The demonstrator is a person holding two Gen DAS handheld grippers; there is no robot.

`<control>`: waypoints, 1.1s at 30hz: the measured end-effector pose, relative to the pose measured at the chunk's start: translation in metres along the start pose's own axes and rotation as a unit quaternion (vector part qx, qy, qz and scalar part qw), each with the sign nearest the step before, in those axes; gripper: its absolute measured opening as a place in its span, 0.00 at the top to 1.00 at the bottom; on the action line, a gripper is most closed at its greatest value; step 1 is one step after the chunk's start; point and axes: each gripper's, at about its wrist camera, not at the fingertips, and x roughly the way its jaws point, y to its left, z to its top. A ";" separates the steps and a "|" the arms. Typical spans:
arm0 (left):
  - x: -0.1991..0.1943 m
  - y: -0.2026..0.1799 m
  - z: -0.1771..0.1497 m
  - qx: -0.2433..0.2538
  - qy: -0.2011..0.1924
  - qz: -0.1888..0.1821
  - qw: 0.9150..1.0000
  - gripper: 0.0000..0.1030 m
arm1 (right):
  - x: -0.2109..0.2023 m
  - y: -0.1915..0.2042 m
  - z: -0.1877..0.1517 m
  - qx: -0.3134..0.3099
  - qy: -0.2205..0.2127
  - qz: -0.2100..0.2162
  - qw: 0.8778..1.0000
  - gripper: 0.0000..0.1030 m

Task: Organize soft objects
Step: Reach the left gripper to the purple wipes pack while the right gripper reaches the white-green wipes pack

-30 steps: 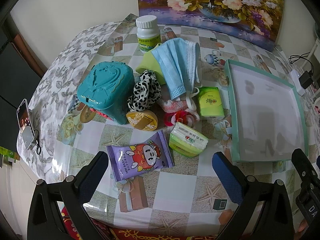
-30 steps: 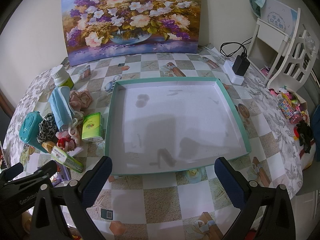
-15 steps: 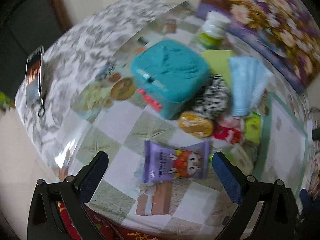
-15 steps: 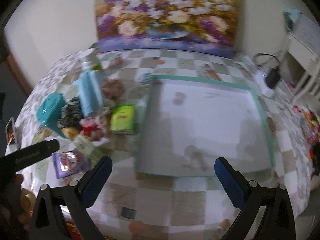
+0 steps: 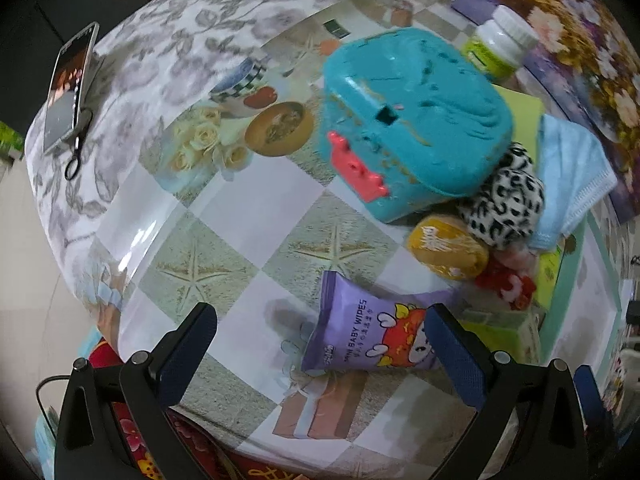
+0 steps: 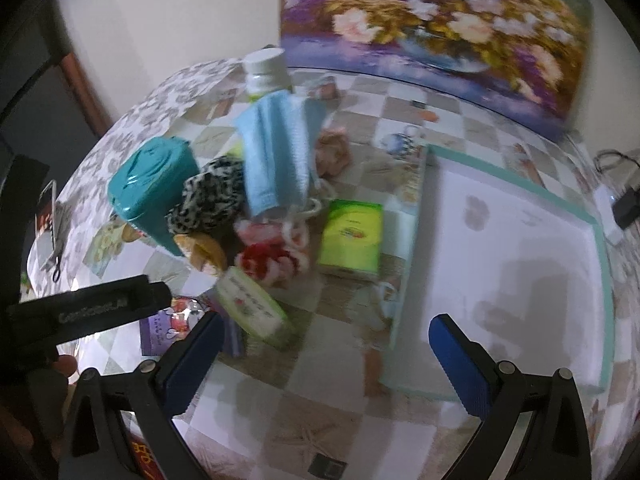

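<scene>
A pile of items lies left of a white tray with a teal rim [image 6: 596, 236]. It holds a purple baby wipes pack [image 5: 372, 340], a leopard scrunchie [image 5: 508, 208], a blue face mask [image 6: 276, 156], a red-and-white fluffy scrunchie [image 6: 272, 258], a pink scrunchie [image 6: 332, 154], a green tissue pack [image 6: 352, 240] and a pale green wipes pack [image 6: 252, 304]. My left gripper [image 5: 320, 356] is open and empty above the table's near edge, just left of the purple pack. My right gripper [image 6: 326, 358] is open and empty, between the pile and the tray.
A teal plastic box [image 5: 412, 120] with a pink latch, a white pill bottle [image 5: 500, 42], a yellow round packet [image 5: 448, 248] and a green card sit in the pile. A phone [image 5: 70, 84] lies at the far left edge. A flower painting [image 6: 432, 20] leans at the back.
Both grippers have swung left and come closer to the pile. The left view now centres on the teal box and purple pack; the tray has slid to the right of the right view.
</scene>
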 end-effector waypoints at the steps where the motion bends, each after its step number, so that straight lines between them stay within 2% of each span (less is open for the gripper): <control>1: 0.003 0.004 0.001 -0.002 0.001 -0.001 1.000 0.00 | 0.003 0.002 0.001 -0.004 0.002 0.002 1.000 0.00; 11: 0.021 0.049 0.022 -0.062 0.010 -0.006 0.998 0.00 | 0.031 0.015 0.002 -0.015 0.022 0.023 0.999 0.00; 17: 0.032 0.067 0.019 -0.064 0.017 -0.009 0.998 0.00 | 0.033 0.020 0.002 -0.023 0.020 0.036 0.999 0.03; 20: 0.035 0.073 0.018 -0.063 0.017 -0.010 0.998 0.00 | 0.034 0.017 0.002 -0.016 0.024 0.045 0.999 0.08; 26: 0.044 0.080 0.017 -0.049 0.021 -0.022 0.998 0.00 | 0.034 0.014 0.002 -0.010 0.026 0.072 0.997 0.27; 29: 0.045 0.078 0.013 -0.043 0.023 -0.027 0.998 0.00 | 0.033 0.017 0.002 -0.013 0.028 0.082 0.996 0.39; 31: 0.047 0.076 0.011 -0.037 0.027 -0.032 0.998 0.00 | 0.033 0.018 0.002 -0.015 0.029 0.087 0.996 0.51; 33: 0.048 0.074 0.009 -0.032 0.032 -0.037 0.998 0.00 | 0.032 0.017 0.002 -0.012 0.027 0.090 0.996 0.55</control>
